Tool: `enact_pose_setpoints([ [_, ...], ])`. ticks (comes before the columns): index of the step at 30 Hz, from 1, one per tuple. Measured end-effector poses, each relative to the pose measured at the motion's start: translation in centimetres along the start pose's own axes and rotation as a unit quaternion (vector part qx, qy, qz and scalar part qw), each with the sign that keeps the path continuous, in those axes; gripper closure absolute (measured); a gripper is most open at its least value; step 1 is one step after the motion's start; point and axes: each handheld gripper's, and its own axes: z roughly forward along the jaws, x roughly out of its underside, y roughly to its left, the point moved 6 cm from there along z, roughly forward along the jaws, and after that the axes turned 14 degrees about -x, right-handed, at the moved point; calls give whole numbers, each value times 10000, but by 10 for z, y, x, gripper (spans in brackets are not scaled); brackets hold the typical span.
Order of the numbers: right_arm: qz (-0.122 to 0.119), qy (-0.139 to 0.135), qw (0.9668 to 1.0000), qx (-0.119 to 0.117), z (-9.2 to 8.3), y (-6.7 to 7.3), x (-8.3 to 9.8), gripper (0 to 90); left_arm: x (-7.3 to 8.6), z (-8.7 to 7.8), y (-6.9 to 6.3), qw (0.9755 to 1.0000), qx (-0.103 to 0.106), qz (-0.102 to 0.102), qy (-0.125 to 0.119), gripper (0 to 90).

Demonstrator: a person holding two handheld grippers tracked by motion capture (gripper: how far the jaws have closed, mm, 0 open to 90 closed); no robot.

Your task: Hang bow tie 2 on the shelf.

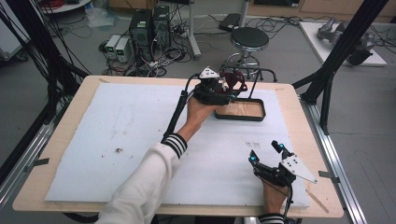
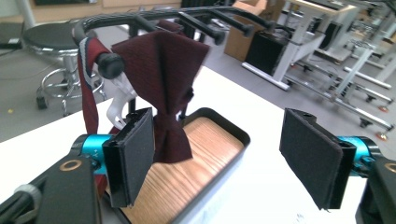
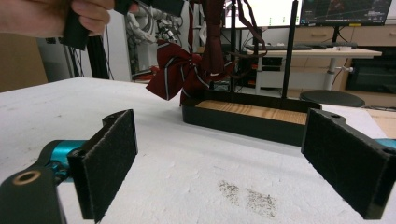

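**benchrat:** ok so where's the left gripper (image 1: pixel 223 91) at? From the high view it's up at the far side of the table, right over the near-left corner of the black tray (image 1: pixel 241 116).

**tielad:** yep, and its jaws stand wide apart with nothing pressed between them. In the left gripper view the dark red bow tie (image 2: pixel 161 88) hangs from a peg of the black rack (image 2: pixel 140 21), just ahead of the gripper and slightly above its pads. Its lower edge droops right beside the inner face of the jaw on the left of that view, maybe brushing it, can't say for sure. The other jaw is well clear of it.

**benchrat:** so not gripped?

**tielad:** nope, pads aren't squeezing it. There's also a striped tie strap (image 2: pixel 88 88) dangling off the rack's end, beyond that same jaw on its outer side.

**benchrat:** and the tray?

**tielad:** directly below and ahead of the jaws, wood-grain bottom (image 2: pixel 187 168) showing between them.

**benchrat:** right gripper (image 1: pixel 266 153)?

**tielad:** parked low near the table's near edge, jaws spread, empty. In the right gripper view the tray and rack sit well ahead of it across the white foam mat (image 3: pixel 187 158), with a striped bow tie (image 3: pixel 175 70) hanging at the rack's left end and the left hand (image 3: pixel 51 16) up at the top left.
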Motion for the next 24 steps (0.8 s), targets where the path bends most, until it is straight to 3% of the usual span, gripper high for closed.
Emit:
enact_pose_setpoints([
  [5, 40, -21, 10000, 1, -1, -1, 0, 98, 0, -23, 1, 9994, 194, 255, -141, 205],
  [13, 3, -46, 10000, -15, 0, 0, 0, 98, 15, -74, 5, 9951, 180, 893, -379, 171],
  [20, -34, -31, 10000, -2, -1, 1, 0, 98, 43, -129, 36, 9953, -100, 746, -610, 171],
  [24, -48, -47, 10000, 5, -1, 2, 0, 98, 67, -168, 58, 9939, -375, 685, -781, 171],
])
